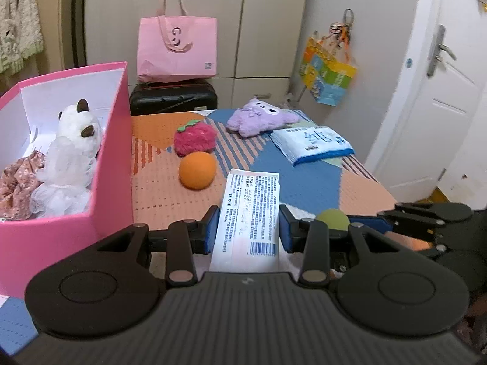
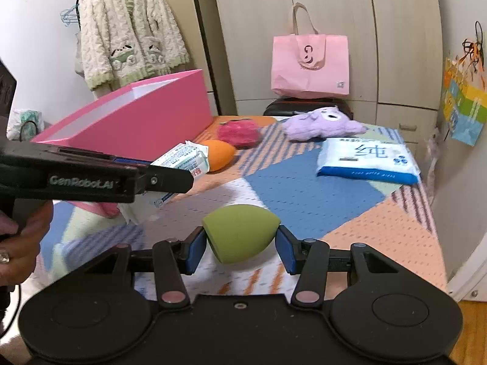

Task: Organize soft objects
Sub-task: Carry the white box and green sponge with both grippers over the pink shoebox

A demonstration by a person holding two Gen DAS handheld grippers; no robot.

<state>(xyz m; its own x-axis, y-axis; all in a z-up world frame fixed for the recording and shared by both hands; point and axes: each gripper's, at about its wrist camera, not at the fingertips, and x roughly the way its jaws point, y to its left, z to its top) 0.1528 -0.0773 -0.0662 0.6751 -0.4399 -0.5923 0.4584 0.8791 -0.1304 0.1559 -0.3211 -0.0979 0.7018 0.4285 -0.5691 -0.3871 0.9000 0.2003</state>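
My left gripper (image 1: 249,226) is shut on a white tissue pack (image 1: 248,219), held above the patterned table; the pack also shows in the right wrist view (image 2: 182,158). My right gripper (image 2: 242,245) is shut on a green egg-shaped sponge (image 2: 240,232), also visible in the left wrist view (image 1: 332,219). A pink box (image 1: 112,152) at the left holds a white plush (image 1: 73,158) and floral cloth (image 1: 16,185). On the table lie an orange sponge (image 1: 197,170), a red strawberry plush (image 1: 194,137), a purple plush (image 1: 258,118) and a blue wipes pack (image 1: 312,144).
A pink tote bag (image 1: 176,48) sits on a black suitcase (image 1: 173,99) behind the table. A white door (image 1: 432,91) is at the right, with a colourful bag (image 1: 327,73) hanging near it. A fleece jacket (image 2: 131,30) hangs behind the box.
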